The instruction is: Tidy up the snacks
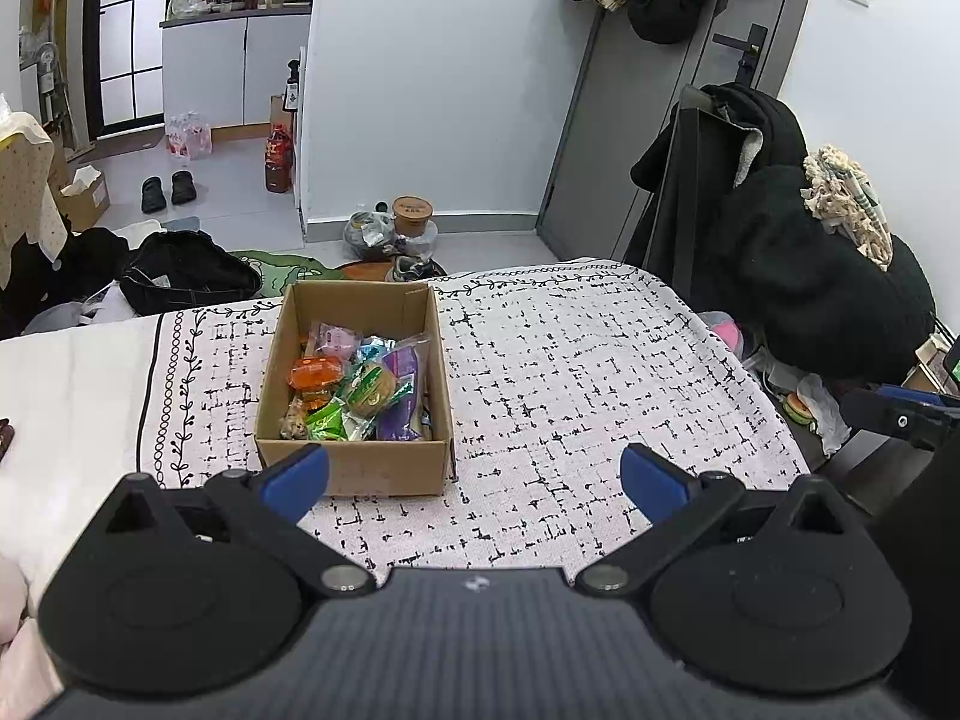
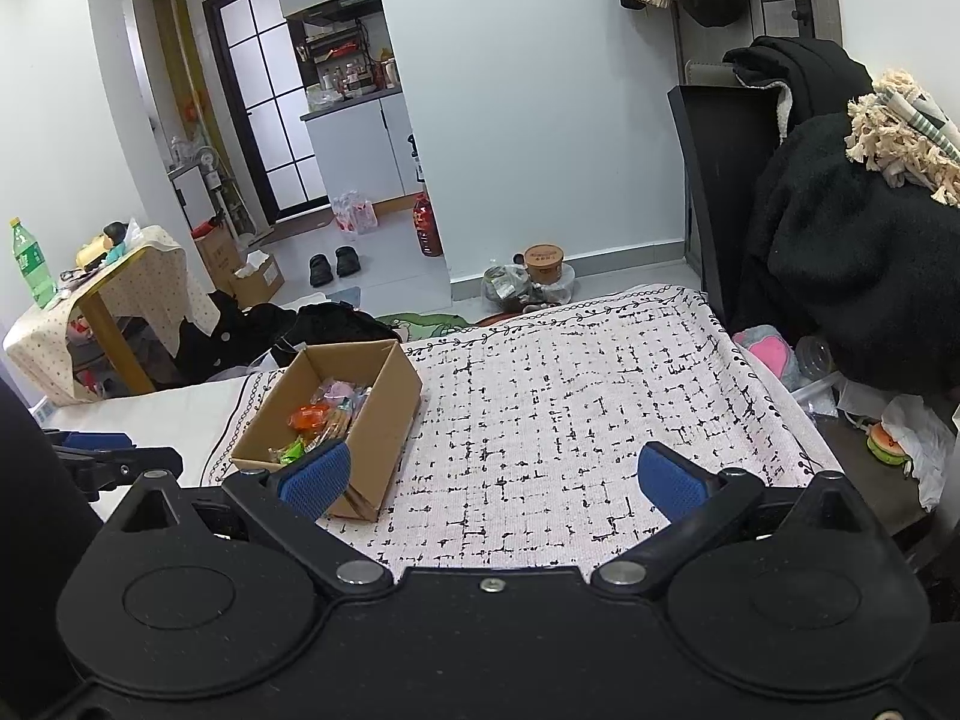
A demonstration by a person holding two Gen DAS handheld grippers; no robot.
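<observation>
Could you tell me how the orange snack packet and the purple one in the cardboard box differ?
The orange packet is small and rounded, lying toward the box's left side. The purple packet is longer and lies lengthwise on the right side. Both lie loose in the same pile.

The cardboard box [image 1: 354, 462] sits on the patterned cloth [image 1: 570, 372], toward its left side. Snack packets [image 1: 354, 387] lie piled inside the box. The left gripper [image 1: 474, 480] hangs over the near edge of the cloth, just right of the box; the right gripper [image 2: 492, 480] is further right. A chair draped with clothes [image 1: 810, 276] stands right of the cloth. Behind the cloth, a paper tub [image 1: 413, 215] rests on the floor against the wall.
</observation>
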